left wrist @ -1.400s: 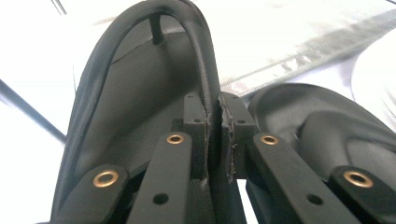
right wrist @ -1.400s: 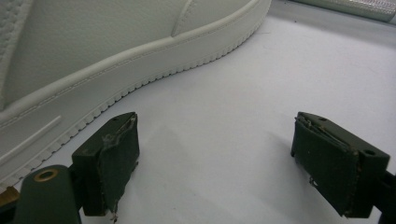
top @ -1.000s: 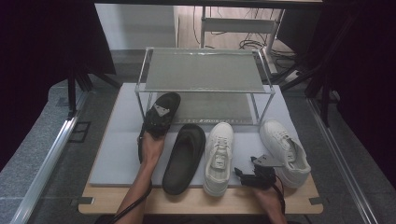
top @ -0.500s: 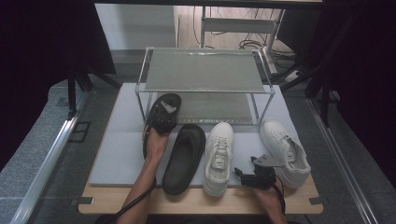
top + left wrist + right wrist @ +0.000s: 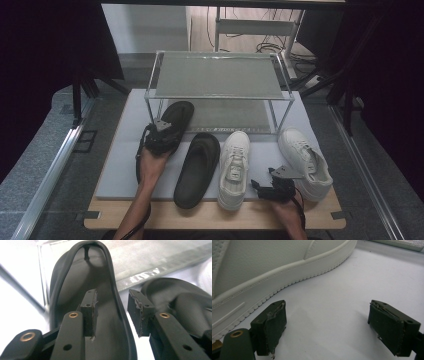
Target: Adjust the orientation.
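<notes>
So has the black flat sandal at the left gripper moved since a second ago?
Yes. The black flat sandal slid forward, its toe now under the wire shelf rack.

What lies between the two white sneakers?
The right gripper, jaws open on bare mat, between the left sneaker and right sneaker in the high view.

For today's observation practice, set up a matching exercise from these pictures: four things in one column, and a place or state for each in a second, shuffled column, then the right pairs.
Things:
1. left black slipper
2. right black slipper
3. right white sneaker
4. right gripper

Places or states:
A. open, between the two white sneakers
B. toe under the shelf rack's lower tier
C. farthest right on the mat
D. beside the left white sneaker, clear of the rack

Pairs: 1-B, 2-D, 3-C, 4-A
</notes>
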A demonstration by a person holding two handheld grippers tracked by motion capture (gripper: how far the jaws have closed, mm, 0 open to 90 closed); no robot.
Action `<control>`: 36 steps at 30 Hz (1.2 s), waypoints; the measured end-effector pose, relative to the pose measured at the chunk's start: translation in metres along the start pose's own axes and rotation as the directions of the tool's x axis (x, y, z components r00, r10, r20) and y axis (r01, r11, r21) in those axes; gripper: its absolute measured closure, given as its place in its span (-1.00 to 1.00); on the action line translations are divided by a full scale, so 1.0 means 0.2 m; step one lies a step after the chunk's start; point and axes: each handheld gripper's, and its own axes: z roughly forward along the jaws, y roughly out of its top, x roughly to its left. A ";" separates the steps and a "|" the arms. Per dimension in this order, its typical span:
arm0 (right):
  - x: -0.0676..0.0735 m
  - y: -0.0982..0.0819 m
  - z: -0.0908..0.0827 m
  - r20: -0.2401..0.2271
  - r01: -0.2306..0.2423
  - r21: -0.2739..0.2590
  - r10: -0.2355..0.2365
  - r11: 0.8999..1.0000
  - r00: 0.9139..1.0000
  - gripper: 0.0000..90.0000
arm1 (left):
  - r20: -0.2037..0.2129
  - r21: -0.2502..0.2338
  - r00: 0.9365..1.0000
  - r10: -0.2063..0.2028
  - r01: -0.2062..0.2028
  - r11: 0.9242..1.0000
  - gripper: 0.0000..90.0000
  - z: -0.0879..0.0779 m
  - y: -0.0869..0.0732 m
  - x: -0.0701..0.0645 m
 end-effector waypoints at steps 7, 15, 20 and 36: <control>0.00 0.00 0.00 0.001 0.001 0.000 -0.001 1.000 1.000 -0.67 | 0.016 -0.005 0.999 -0.029 0.029 1.000 0.56 -0.17 -0.14 0.04; 0.00 0.00 0.00 0.001 0.001 0.000 -0.001 1.000 1.000 -0.67 | 0.044 0.015 0.998 -0.049 0.049 0.999 0.98 -0.27 -0.32 0.08; 0.00 0.00 0.00 0.001 0.001 0.001 -0.001 1.000 1.000 -0.67 | 0.048 0.016 0.998 -0.052 0.051 0.999 0.99 -0.24 -0.38 0.05; 0.00 0.00 0.00 0.001 0.001 0.000 -0.001 1.000 1.000 -0.67 | 0.004 0.035 1.000 0.004 -0.004 0.999 0.98 -0.09 -0.32 0.00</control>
